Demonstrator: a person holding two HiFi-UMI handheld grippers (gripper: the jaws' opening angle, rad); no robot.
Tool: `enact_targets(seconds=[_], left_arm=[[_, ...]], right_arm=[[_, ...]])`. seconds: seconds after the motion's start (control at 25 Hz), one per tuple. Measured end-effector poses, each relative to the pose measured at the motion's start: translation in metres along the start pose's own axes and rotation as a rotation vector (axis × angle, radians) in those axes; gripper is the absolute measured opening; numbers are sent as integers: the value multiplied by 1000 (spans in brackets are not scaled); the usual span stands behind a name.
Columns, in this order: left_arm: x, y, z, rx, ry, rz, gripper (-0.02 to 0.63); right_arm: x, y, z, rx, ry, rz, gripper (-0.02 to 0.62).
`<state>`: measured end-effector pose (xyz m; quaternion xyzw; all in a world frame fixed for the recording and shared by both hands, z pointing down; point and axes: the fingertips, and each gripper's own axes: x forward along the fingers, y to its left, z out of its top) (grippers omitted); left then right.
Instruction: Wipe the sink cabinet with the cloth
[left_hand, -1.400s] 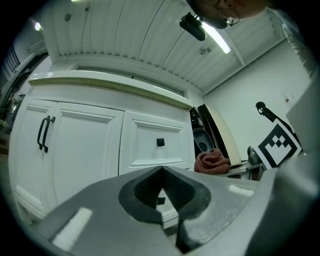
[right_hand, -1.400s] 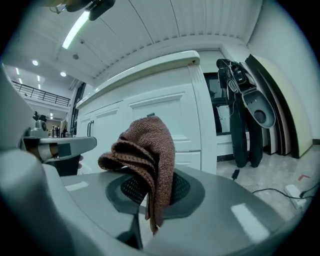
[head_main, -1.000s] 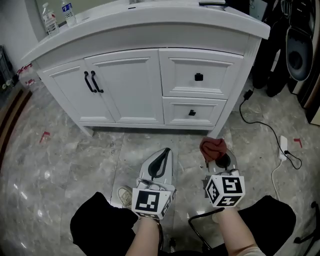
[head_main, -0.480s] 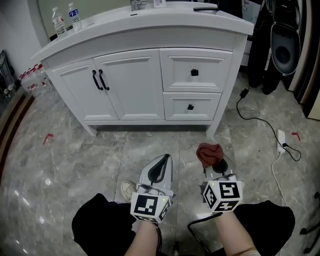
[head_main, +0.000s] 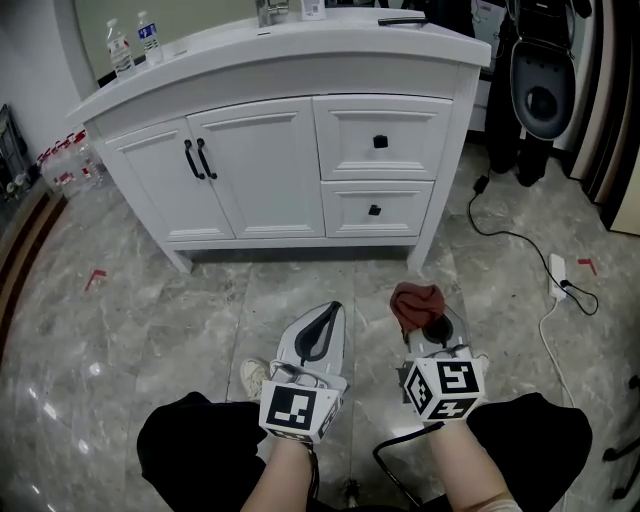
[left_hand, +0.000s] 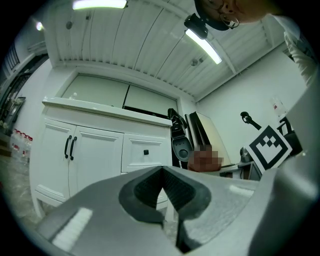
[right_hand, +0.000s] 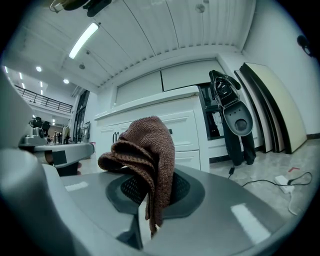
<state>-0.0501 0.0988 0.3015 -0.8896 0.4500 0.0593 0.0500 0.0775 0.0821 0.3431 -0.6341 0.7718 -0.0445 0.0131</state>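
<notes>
Where right tool (right_hand: 150, 192) grips, brown knitted cloth (right_hand: 146, 145) bunches.

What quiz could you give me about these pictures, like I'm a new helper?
1. True or false: the right gripper is shut on the brown cloth.
2. How many drawers has the sink cabinet? A one, B two, C four.
3. Fill in: the left gripper holds ____.
Key: 1 true; 2 B; 3 nothing.
</notes>
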Motion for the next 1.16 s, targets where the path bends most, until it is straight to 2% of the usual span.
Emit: enact_targets(seconds=[0.2,0.36,0.44,0.64,0.88,1.16], left_arm=[[5,-10,-7,21,19,-15,0],[12,-11,-23,-35,57,-31,0],[12,-13,-25,-51,56,-31,0],[13,-18,-25,-28,54,-28,0],[16,-24,-15,-81,29,-30,0],[18,-26,-16,-67,33,-28,0]], right_arm=[[-4,-5,-4,1,4,-3,77],[-5,-8,-5,9,-1,-3,77],[-7,-9,-6,8,-2,-4,77],[-10,-15,-8,19,-2,-11,77],[-14,-12,-9,28,5,-3,77],[-15,-7,-4,-6,-9,4,77]])
